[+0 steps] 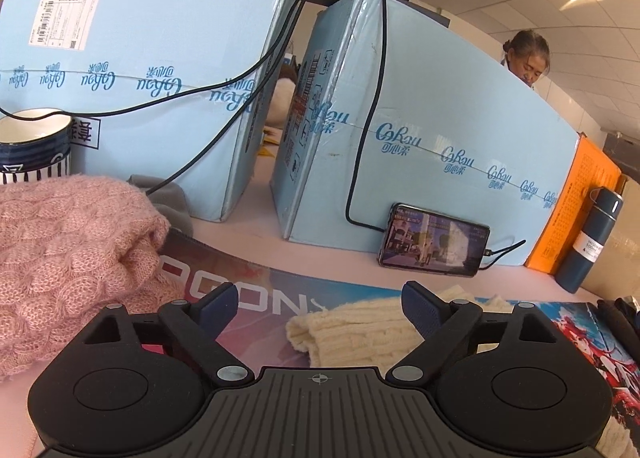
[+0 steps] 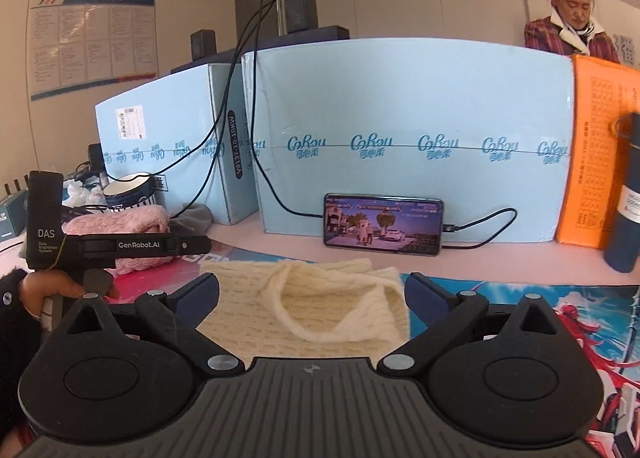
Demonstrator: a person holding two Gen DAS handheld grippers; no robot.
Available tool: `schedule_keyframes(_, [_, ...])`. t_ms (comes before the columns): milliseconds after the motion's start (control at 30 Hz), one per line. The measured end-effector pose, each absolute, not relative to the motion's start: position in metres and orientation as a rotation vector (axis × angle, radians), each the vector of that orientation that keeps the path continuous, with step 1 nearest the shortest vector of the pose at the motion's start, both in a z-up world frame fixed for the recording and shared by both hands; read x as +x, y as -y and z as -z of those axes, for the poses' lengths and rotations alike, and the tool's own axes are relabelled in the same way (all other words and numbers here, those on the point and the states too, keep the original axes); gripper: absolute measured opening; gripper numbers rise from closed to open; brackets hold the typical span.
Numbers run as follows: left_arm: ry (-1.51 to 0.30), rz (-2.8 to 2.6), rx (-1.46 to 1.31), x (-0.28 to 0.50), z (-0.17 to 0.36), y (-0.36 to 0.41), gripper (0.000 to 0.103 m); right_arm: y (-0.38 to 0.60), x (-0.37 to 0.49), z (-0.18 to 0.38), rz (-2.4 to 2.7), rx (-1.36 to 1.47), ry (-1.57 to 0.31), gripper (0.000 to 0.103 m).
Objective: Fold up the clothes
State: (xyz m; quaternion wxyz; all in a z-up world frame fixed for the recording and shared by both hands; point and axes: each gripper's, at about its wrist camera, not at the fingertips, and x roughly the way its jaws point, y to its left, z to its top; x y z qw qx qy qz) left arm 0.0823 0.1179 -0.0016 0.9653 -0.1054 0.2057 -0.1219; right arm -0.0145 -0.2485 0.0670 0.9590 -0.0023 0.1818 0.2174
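The cream knitted garment (image 2: 308, 310) lies on the printed mat (image 2: 520, 298) that covers the worktop (image 2: 280, 248), directly ahead of the right gripper (image 2: 312, 294), whose jaws stand wide apart with nothing between them; the knit sits in the gap below and beyond the fingertips, but neither pad appears to pinch it. It looks part-way gathered into a compact block, with a ribbed band or sleeve looping loosely across its top, so I judge the fold unfinished: that loose loop probably needs tucking or flattening before the piece counts as done. The left gripper (image 1: 318, 302) is likewise spread fully open and holds nothing; in the left wrist view the edge of the same cream knit (image 1: 360, 334) lies under its right-hand finger, touching or just beneath it, though contact cannot be confirmed. To the left, the pink cable-knit sweater (image 1: 72, 258) sits in a thick bundle, near the striped mug (image 1: 36, 146); whether it is neatly folded or merely heaped cannot be told, since only part of it shows. Behind stand the pale blue cartons (image 2: 400, 138), with a phone (image 2: 382, 224) propped against one of them, playing video on its charging cable, and a dark flask (image 1: 588, 242) beside the orange box (image 1: 576, 206). By my reading one garment may be set aside, one is mid-fold, and the closing tuck remains
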Motion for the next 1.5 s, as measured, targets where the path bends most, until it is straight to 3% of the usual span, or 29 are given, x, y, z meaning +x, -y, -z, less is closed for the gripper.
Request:
schedule_keyframes(300, [-0.336, 0.531, 0.084, 0.037, -0.02, -0.051, 0.102, 0.339, -0.094, -0.027, -0.191, -0.006, -0.368, 0.103])
schedule_keyframes(467, [-0.344, 0.602, 0.217, 0.002, -0.018, -0.02, 0.102, 0.353, -0.114, -0.014, -0.219, -0.013, -0.386, 0.103])
schedule_keyframes(767, [-0.273, 0.744, 0.318, -0.071, -0.01, -0.017, 0.102, 0.354, -0.132, -0.009, -0.426, -0.064, -0.401, 0.103])
schedule_keyframes(1067, [-0.326, 0.801, 0.467, -0.128, 0.01, -0.008, 0.102, 0.342, -0.135, -0.01, -0.663, -0.09, -0.42, 0.103])
schedule_keyframes(1500, [-0.365, 0.775, 0.55, -0.13, 0.025, 0.002, 0.102, 0.311, -0.125, 0.004, -0.72, -0.287, -0.528, 0.103])
